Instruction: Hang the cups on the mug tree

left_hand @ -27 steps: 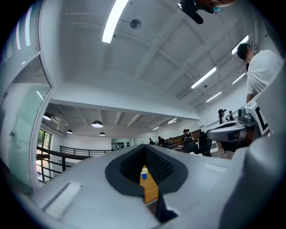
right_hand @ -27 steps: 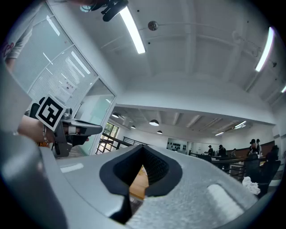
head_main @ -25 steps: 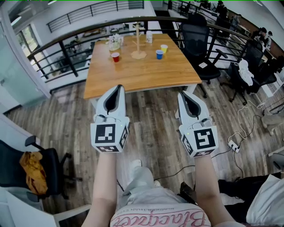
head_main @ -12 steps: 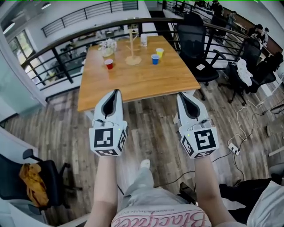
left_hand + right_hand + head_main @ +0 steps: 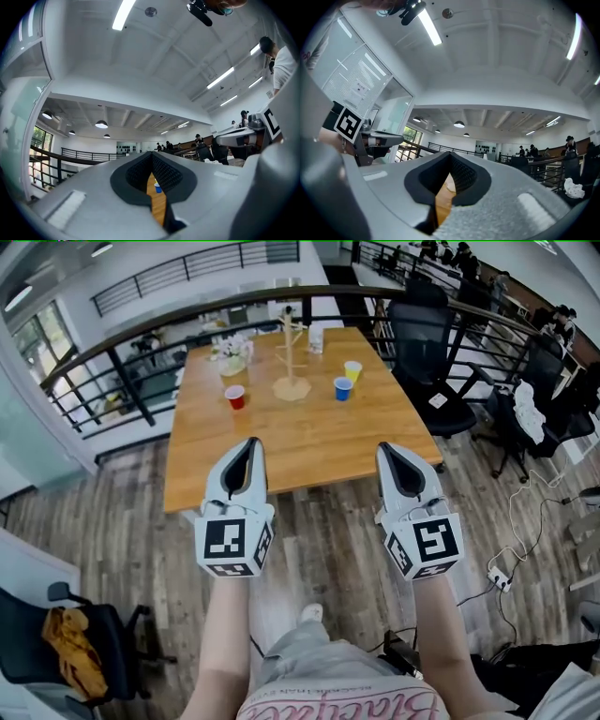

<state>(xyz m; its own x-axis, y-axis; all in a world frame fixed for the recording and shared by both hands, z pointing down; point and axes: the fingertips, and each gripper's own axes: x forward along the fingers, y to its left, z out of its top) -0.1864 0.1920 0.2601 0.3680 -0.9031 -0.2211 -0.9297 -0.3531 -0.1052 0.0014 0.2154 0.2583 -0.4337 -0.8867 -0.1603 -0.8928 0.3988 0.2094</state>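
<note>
- 1 wooden table (image 5: 300, 442) lies straight ahead of both claws. In the head view its near edge sits just beyond their tips, and everything for the task stands on its far half.
- 1 wooden mug tree (image 5: 291, 351) stands upright near the far middle of the table. As far as can be made out its pegs are bare, so no cup is hung yet.
- 2 claws are held side by side, pointing toward the table. The left claw (image 5: 249, 444) is clenched with nothing between its jaws, and the right claw (image 5: 386, 450) also has its jaws pressed together and empty.
- 3 cups stand upright on the table, all well apart from the claws. The red cup (image 5: 235, 397) is left of the mug tree's base, the blue cup (image 5: 343, 388) is right of it, and the yellow cup (image 5: 352, 370) is just behind the blue one.
- 1 relation decides the coming move, as I judge it. The red cup lies ahead on the left claw's side, and the blue and yellow cups lie on the right claw's side, so each hand is nearer its own. Either claw must reach forward over the table and unclench before any grasp.
</note>
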